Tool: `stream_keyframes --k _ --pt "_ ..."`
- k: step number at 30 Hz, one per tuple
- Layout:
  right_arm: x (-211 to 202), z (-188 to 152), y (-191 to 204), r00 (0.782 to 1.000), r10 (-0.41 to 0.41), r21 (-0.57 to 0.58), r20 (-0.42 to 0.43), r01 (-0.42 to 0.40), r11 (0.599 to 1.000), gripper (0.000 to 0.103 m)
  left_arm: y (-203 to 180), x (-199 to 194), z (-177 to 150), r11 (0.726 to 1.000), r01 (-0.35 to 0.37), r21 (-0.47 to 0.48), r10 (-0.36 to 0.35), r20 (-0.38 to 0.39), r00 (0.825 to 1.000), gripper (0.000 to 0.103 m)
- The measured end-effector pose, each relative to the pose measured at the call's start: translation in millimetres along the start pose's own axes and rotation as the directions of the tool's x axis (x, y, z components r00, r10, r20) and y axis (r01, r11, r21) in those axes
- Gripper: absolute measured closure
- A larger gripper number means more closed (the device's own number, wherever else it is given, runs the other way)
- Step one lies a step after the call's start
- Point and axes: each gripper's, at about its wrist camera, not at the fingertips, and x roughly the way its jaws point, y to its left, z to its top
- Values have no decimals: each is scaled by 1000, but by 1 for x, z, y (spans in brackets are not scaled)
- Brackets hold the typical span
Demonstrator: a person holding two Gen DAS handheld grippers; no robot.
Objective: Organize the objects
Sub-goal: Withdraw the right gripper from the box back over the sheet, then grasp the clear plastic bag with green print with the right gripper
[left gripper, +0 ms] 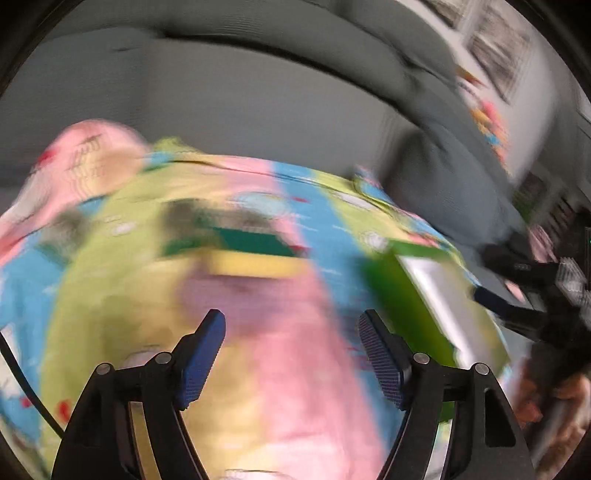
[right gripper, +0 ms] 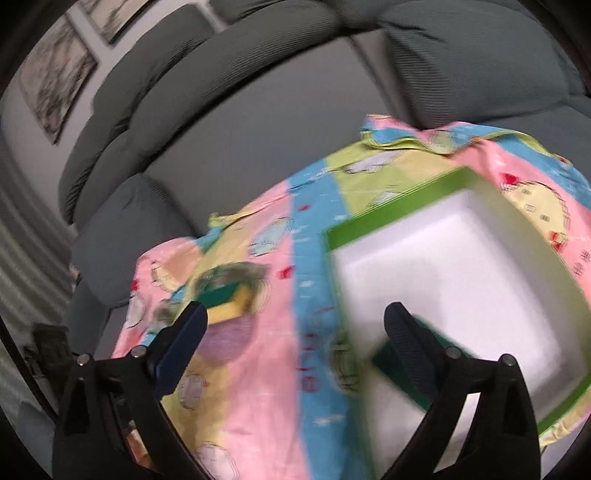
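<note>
A yellow sponge with a green scouring top [left gripper: 255, 254] lies on a pink, blue and yellow patterned cloth [left gripper: 288, 369]; it also shows in the right wrist view [right gripper: 225, 299]. A purple round thing [left gripper: 229, 291] lies just in front of it, also in the right wrist view [right gripper: 227, 339]. A green-rimmed white box [right gripper: 461, 295] sits on the cloth to the right, with another green-topped sponge [right gripper: 391, 363] inside; the box also shows in the left wrist view [left gripper: 428, 299]. My left gripper [left gripper: 291, 350] is open above the cloth. My right gripper [right gripper: 295, 343] is open at the box's left edge. Both views are blurred.
The cloth [right gripper: 266, 387] lies on a grey sofa [right gripper: 240, 122] with thick back cushions [left gripper: 295, 33]. Framed pictures [right gripper: 55, 77] hang on the wall behind. The right gripper's black body [left gripper: 535, 295] shows at the right of the left wrist view.
</note>
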Motion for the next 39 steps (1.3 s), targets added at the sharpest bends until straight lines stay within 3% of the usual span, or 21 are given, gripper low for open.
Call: stream_keyframes --k 4,7,13,20,22,25,29,34,35,37,39 --pt "41 3 64 992 86 -55 -93 -92 994 1 67 -9 -3 970 -181 -160 192 57 980 28" --pt "83 -2 121 977 105 -103 -184 -125 987 2 111 -18 -11 928 -245 -279 273 64 960 28" --pt "173 -20 217 929 126 -139 -348 -185 973 2 166 -20 -22 843 -294 -451 336 14 942 28" --pt "293 -50 287 857 50 -127 -512 -133 983 7 191 -28 -27 794 -319 -517 365 -13 931 28" --pt "320 -58 299 842 25 -144 -539 -121 982 8 198 -27 -26 782 -320 -535 364 -25 931 28" --pt "349 -65 310 819 6 -153 -574 -114 982 12 212 -27 -29 742 -349 -572 388 -58 920 28" --pt "377 -69 312 797 -32 -160 -603 -81 984 14 224 -29 -33 717 -325 -616 361 -69 930 28" --pt "401 -79 297 757 -45 -120 -652 -44 992 26 222 -27 -32 723 -339 -602 366 -83 927 28" --pt "402 -80 294 755 -28 -109 -655 -58 992 27 221 -25 -31 727 -342 -596 365 -87 927 28" --pt "397 -78 292 764 -14 -116 -645 -79 990 46 219 -26 -31 735 -332 -591 355 -82 931 28" --pt "390 -75 289 756 -3 -117 -654 -97 988 49 219 -27 -30 734 -336 -590 362 -79 929 28"
